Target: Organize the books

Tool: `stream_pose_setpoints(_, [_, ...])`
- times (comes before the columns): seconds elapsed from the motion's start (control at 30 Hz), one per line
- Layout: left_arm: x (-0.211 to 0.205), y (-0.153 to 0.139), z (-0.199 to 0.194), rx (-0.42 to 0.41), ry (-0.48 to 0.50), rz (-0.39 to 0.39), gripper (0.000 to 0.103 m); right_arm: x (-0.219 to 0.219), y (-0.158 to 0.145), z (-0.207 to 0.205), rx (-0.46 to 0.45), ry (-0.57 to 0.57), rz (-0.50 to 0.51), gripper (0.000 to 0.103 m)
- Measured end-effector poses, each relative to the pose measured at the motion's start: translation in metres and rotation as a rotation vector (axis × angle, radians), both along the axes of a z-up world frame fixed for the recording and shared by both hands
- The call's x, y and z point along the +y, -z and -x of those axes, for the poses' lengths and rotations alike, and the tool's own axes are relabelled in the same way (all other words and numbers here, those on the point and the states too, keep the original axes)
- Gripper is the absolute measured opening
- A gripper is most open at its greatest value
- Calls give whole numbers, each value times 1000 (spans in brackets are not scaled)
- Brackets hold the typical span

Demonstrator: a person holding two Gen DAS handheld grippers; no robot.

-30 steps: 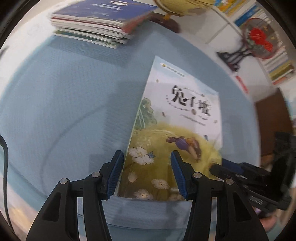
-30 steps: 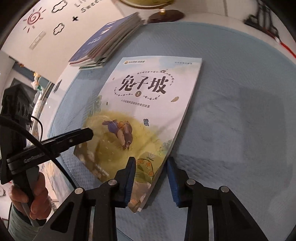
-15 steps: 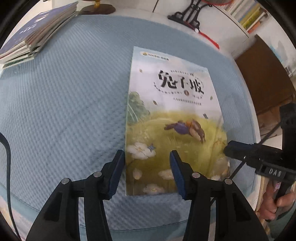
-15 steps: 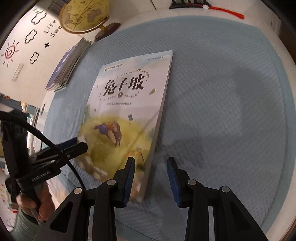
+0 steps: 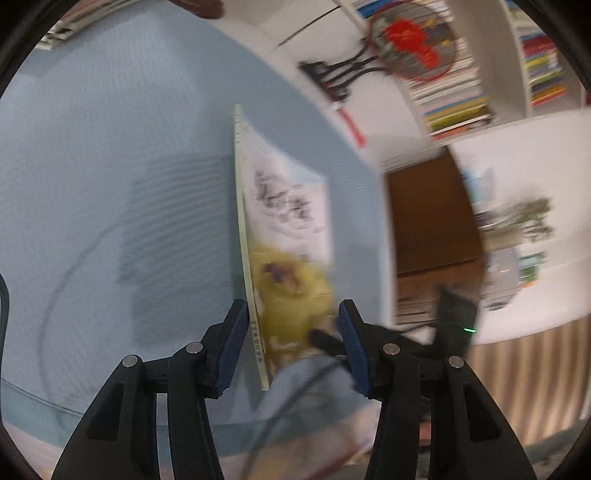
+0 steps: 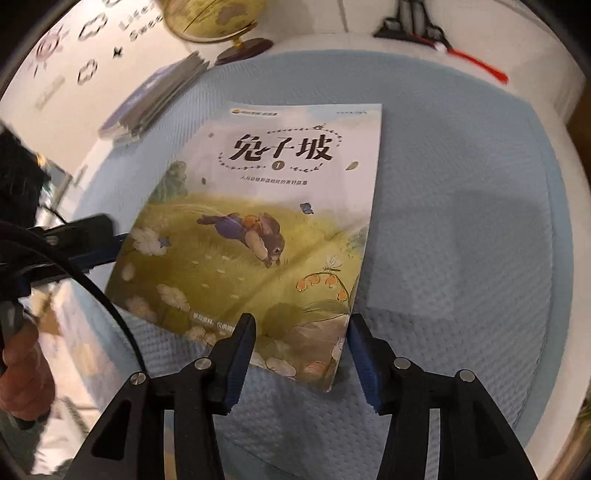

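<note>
The picture book (image 6: 266, 229) is lying at the centre of the frame on the blue-matted surface (image 6: 461, 229). The right tool (image 6: 301, 354) is opening, its jaws straddling the book's lower corner. The left tool (image 5: 290, 347) is sitting partly apart around the book's edge (image 5: 258, 332), not visibly clamping.

A yellow globe (image 6: 212, 18) on a dark wooden base stands at the far edge of the surface (image 6: 461, 221), which is covered by a pale blue textured cloth. A round fan ornament (image 5: 412, 38) with a red motif sits on a black stand, a red tassel (image 6: 476, 62) lying beside it. Behind it, the white bookshelf (image 5: 495, 62) is blurred.
</note>
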State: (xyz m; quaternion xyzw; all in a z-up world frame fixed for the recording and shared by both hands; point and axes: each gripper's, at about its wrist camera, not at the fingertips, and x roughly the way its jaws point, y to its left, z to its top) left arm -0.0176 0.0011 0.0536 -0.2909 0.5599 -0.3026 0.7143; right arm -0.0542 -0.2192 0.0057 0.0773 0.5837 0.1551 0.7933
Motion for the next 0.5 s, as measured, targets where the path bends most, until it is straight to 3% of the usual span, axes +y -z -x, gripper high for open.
stream_pose_setpoints(0.07, [-14, -1, -5, -3, 2, -19, 46, -10, 2, 0, 22, 24, -63, 51])
stream_pose_setpoints(0.13, [-26, 3, -10, -12, -11, -89, 45, -18, 5, -1, 40, 47, -112, 51])
stream_pose_setpoints(0.2, [-26, 10, -14, -5, -16, -138, 28, -25, 7, 0, 44, 68, -139, 51])
stream_pose_setpoints(0.27, [-30, 18, -13, 13, -13, -162, 16, -27, 7, 2, 41, 79, -148, 51])
stream_pose_setpoints(0.37, [-33, 29, -7, 21, 4, -209, 16, -27, 5, 4, 31, 84, -146, 52])
stream_pose_setpoints(0.5, [-42, 36, -7, 51, -7, -198, 16, -27, 3, 8, 34, 94, -155, 53])
